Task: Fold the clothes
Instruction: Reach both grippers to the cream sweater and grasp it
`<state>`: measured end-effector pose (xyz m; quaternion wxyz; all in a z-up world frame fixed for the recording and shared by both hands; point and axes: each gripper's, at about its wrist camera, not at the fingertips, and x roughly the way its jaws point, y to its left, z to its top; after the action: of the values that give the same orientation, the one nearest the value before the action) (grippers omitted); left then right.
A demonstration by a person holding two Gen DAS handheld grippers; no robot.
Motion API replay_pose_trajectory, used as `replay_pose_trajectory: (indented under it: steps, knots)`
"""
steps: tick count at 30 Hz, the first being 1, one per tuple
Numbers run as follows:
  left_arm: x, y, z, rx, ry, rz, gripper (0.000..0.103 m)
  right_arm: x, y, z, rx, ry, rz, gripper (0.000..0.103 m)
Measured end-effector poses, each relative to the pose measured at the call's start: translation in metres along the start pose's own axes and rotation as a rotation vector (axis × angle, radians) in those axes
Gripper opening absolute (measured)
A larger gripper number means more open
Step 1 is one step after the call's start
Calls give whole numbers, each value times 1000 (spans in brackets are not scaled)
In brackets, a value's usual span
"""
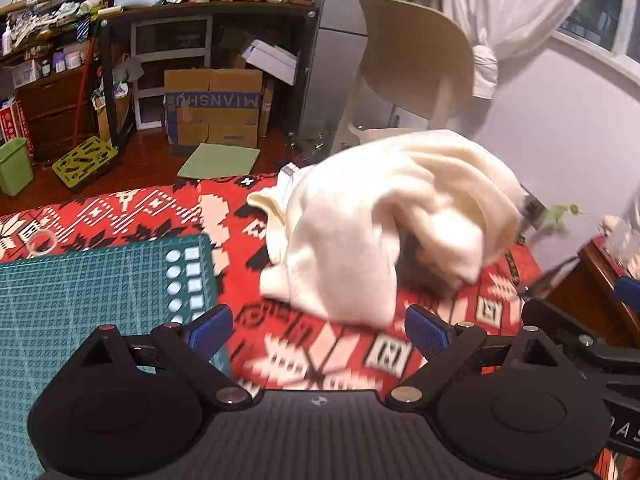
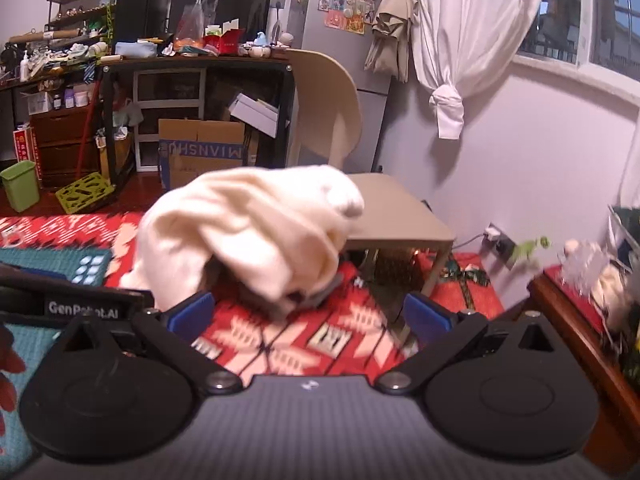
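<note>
One cream garment (image 1: 384,232) lies bunched in a blurred heap on the red patterned cloth (image 1: 320,352), beside the green mat (image 1: 100,300); it is too crumpled to show a long axis or heading. Two grippers, left (image 1: 319,330) and right (image 2: 306,314), stand wide and empty, just short of it.

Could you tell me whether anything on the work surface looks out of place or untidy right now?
Yes: the cream garment sits bunched in a rumpled heap on the red patterned cloth, not spread flat for folding. Nothing looks spilled or damaged.
</note>
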<state>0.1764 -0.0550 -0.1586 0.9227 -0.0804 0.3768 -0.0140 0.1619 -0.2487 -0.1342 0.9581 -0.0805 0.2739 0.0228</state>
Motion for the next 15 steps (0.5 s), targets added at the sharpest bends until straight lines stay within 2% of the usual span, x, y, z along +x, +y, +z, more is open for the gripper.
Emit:
replay_pose_trajectory:
  steps: [5,12,13,14,15]
  knots:
    - [30,-4,17,-21,21,27,93,46,-8,21,-35,-12,3,102]
    - [54,-8,31,-46,17,67,81,112,-19,34,-43,45,68,89]
    - [57,-9,32,-53,12,69,77,117,-19,35,-42,40,76,88]
    - [58,-10,33,-55,11,65,72,121,-18,36,-42,37,89,83]
    - [60,-11,33,-55,11,60,60,124,-16,38,-44,35,106,72]
